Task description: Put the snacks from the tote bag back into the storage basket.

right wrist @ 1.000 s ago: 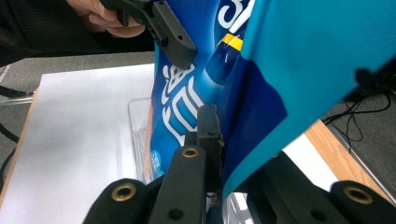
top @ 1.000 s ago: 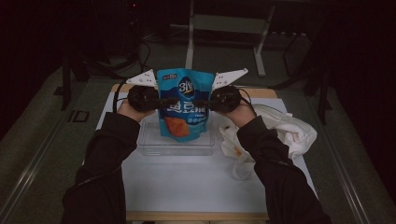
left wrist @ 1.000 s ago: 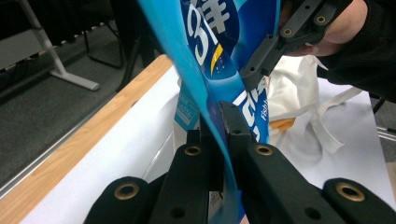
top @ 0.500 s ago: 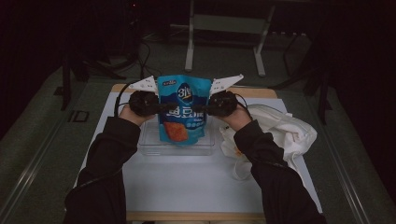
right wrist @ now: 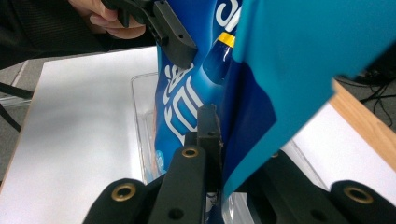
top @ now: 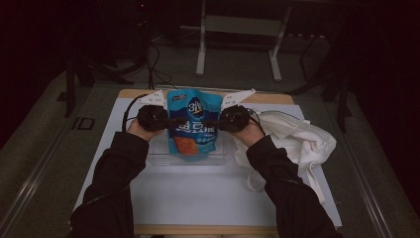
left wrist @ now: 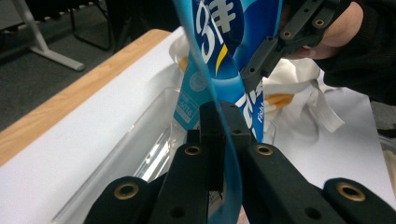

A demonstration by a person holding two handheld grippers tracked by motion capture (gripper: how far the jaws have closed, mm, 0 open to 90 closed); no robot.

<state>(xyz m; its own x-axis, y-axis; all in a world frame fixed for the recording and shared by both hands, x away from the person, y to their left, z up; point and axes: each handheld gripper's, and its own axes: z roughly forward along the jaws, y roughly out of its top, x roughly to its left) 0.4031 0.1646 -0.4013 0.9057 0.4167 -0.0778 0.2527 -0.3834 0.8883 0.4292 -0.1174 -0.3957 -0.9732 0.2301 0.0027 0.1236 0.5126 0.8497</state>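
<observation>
Tools are both clamping the blue pouch (top: 193,121): your left tool (top: 171,120) is gripping its left edge, your right tool (top: 212,121) its right edge. You are holding it upright over the clear tray (top: 156,153) on the white worktop (top: 198,193)

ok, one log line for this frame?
left gripper: shut on blue snack pouch | right gripper: shut on pouch | pouch: upright over clear plastic tray

The snack pouch (top: 193,124) hangs upright between the left gripper (top: 171,120) and the right gripper (top: 210,121), each clamped on one side edge. Below both sits a clear plastic tray (top: 156,153); a cloth bag (top: 297,139) lies right of the right gripper.
</observation>
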